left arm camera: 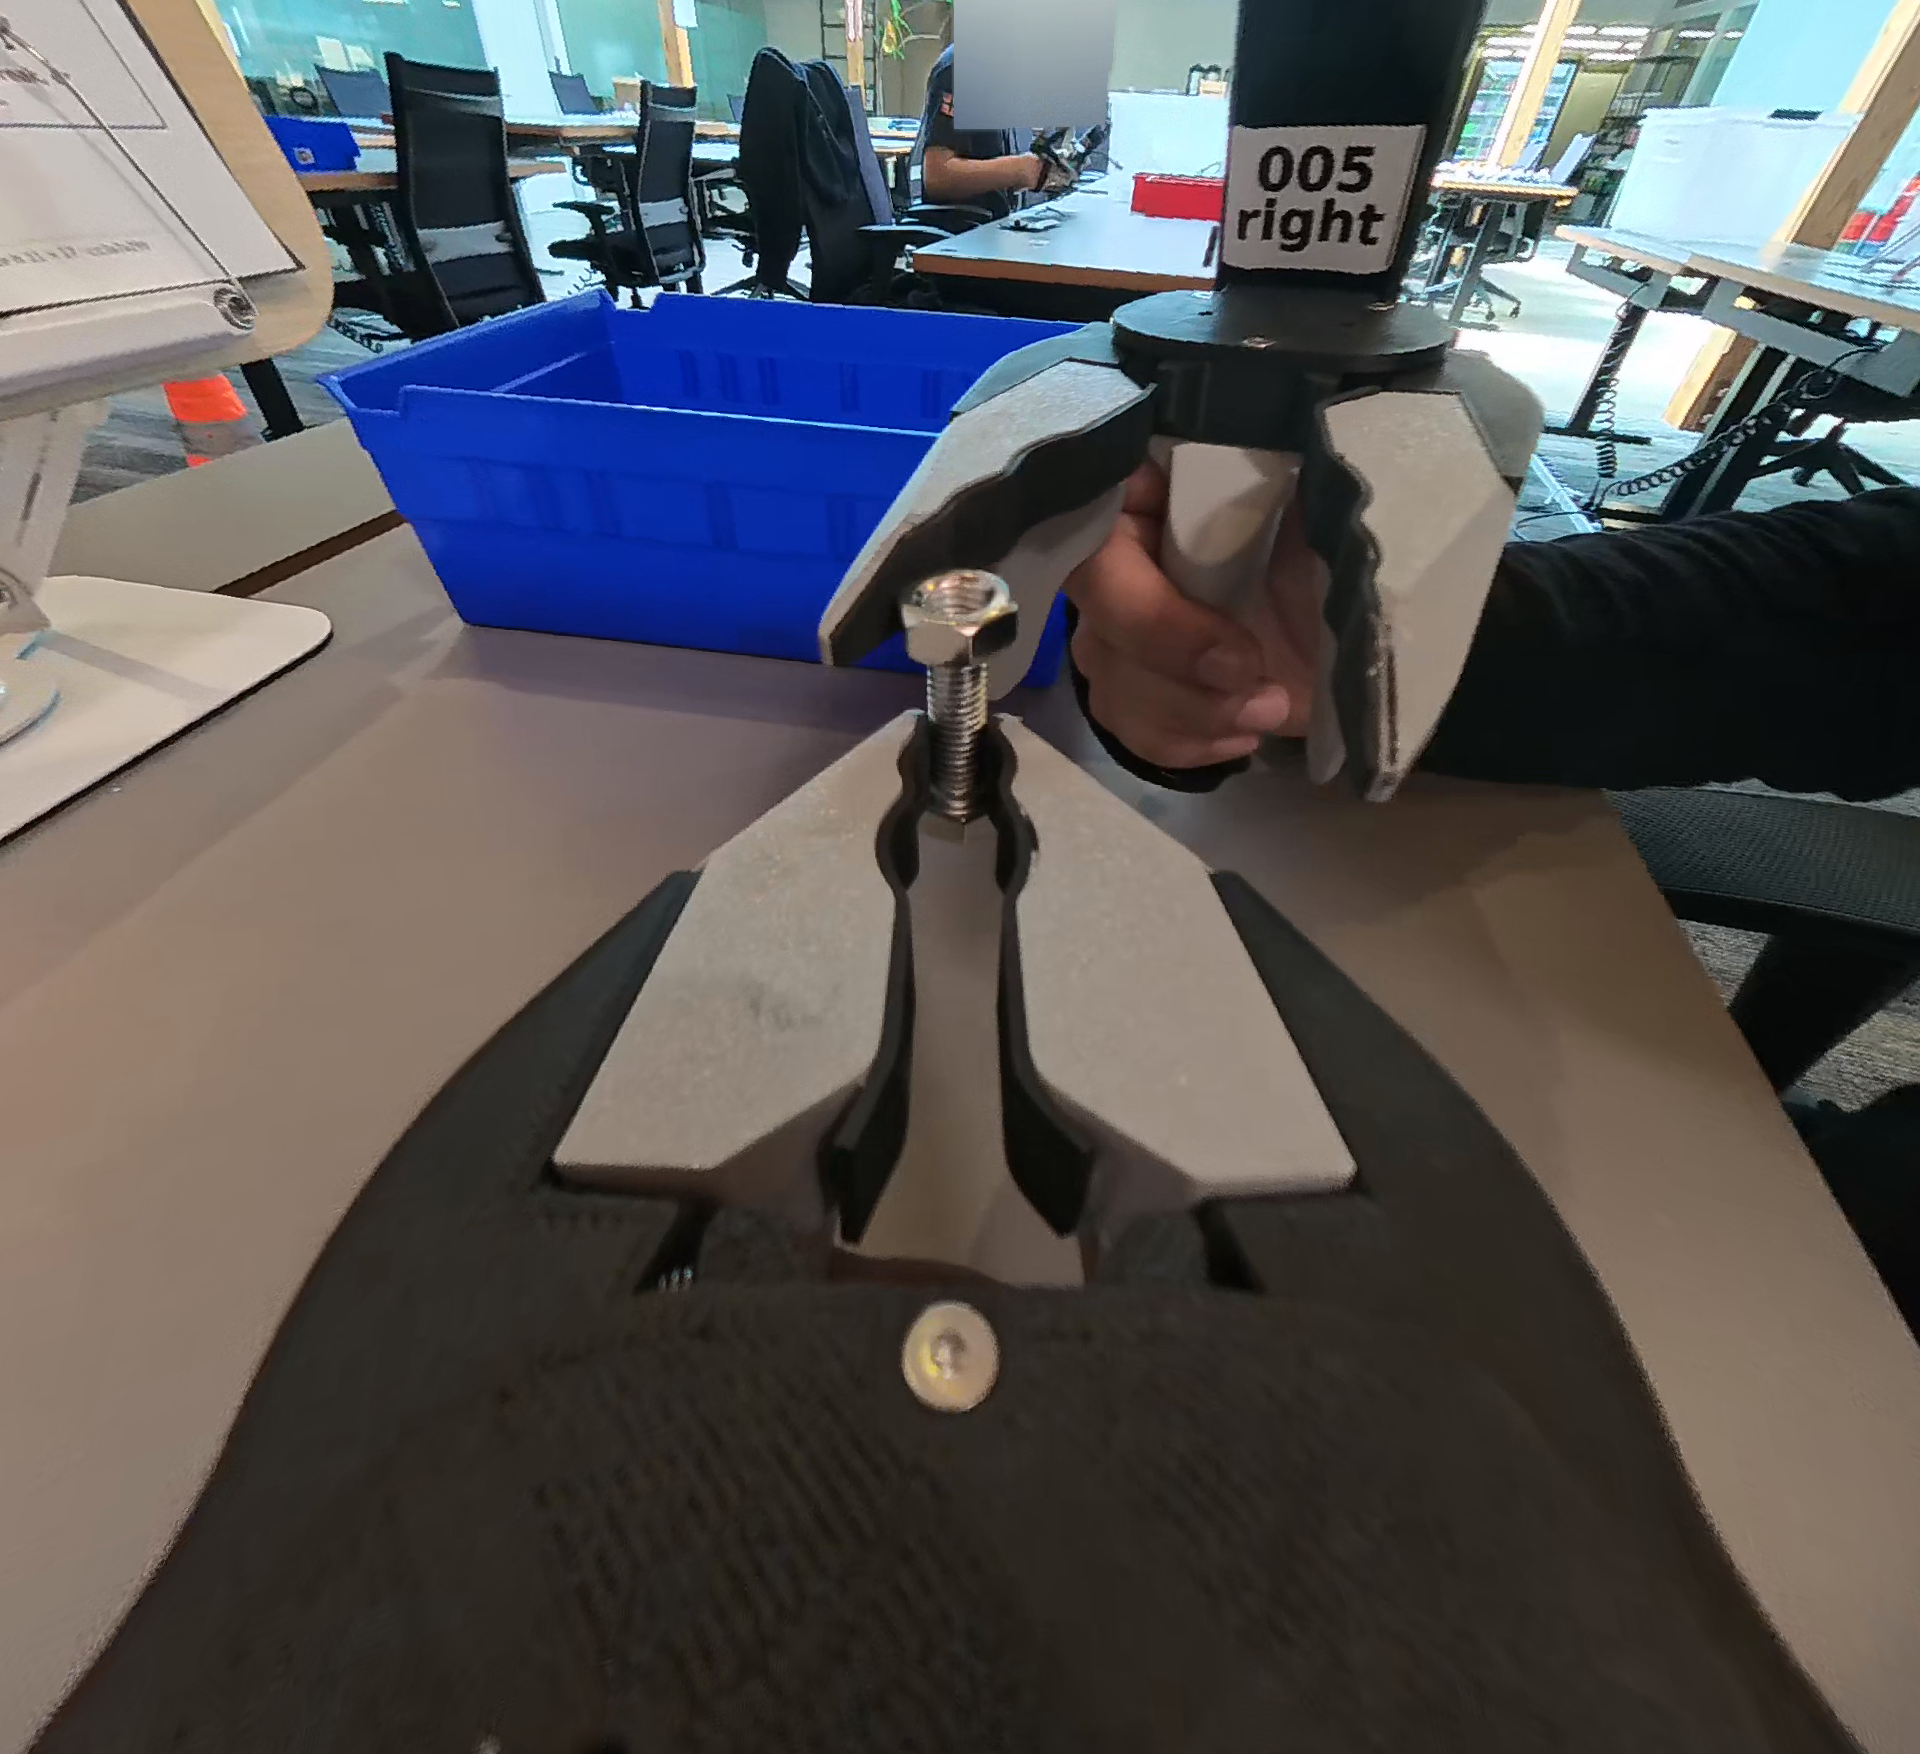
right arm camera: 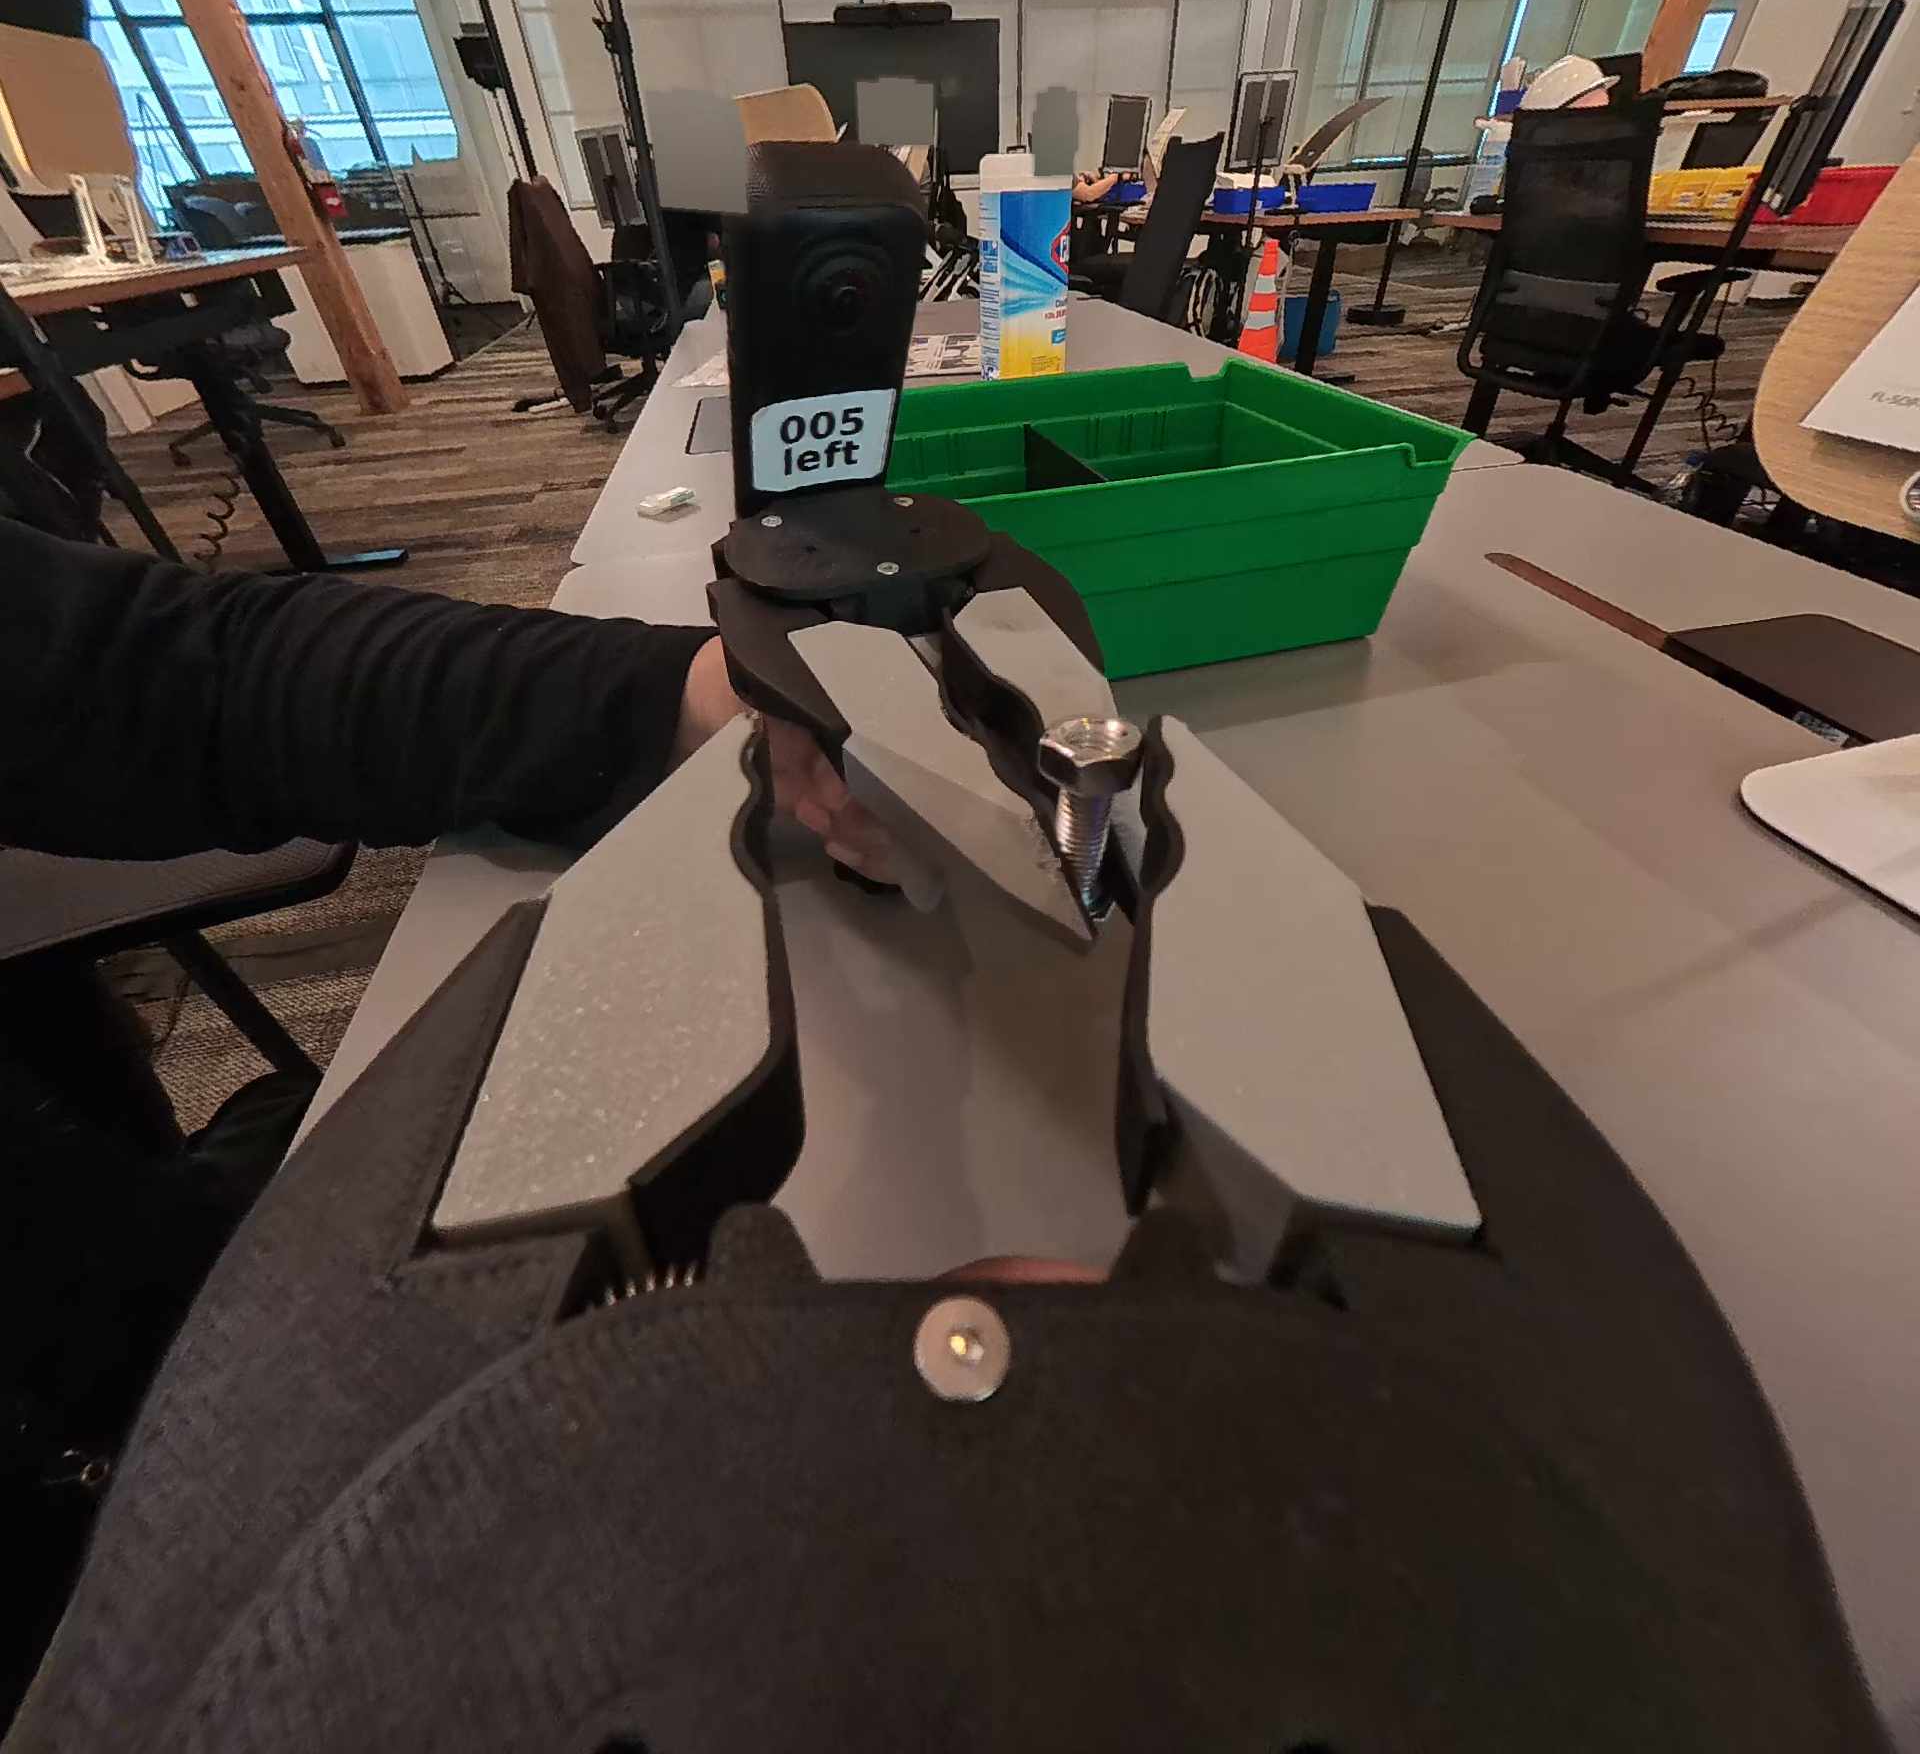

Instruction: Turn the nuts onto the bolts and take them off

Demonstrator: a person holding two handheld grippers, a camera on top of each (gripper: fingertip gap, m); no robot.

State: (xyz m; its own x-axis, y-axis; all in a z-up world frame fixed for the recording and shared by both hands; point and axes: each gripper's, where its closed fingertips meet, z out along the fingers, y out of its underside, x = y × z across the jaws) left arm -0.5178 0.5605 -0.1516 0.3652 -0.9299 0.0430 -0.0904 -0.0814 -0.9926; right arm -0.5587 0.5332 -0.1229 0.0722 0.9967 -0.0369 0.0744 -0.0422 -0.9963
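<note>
A steel bolt point(left arm camera: 954, 748) stands upright with its threaded end up, clamped in my left gripper point(left arm camera: 958, 754), which is shut on its lower shaft above the grey table point(left arm camera: 416, 873). A hex nut point(left arm camera: 956, 618) sits on the bolt's top end. My right gripper point(left arm camera: 1112, 712) is open, one finger beside the nut and the other far off to the right. In the right wrist view the nut point(right arm camera: 1091, 754) and bolt point(right arm camera: 1083, 847) lie against the inner side of the right finger of my open right gripper point(right arm camera: 951, 769). The left gripper point(right arm camera: 1075, 915) holds the bolt from behind.
A blue bin point(left arm camera: 665, 478) stands behind the bolt in the left wrist view. A green bin with a divider point(right arm camera: 1195, 541) stands behind in the right wrist view, with a wipes canister point(right arm camera: 1023, 270) beyond. A paper stand with a white base point(left arm camera: 156, 665) is at the left. There is about 5 centimetres between the tips of the two grippers.
</note>
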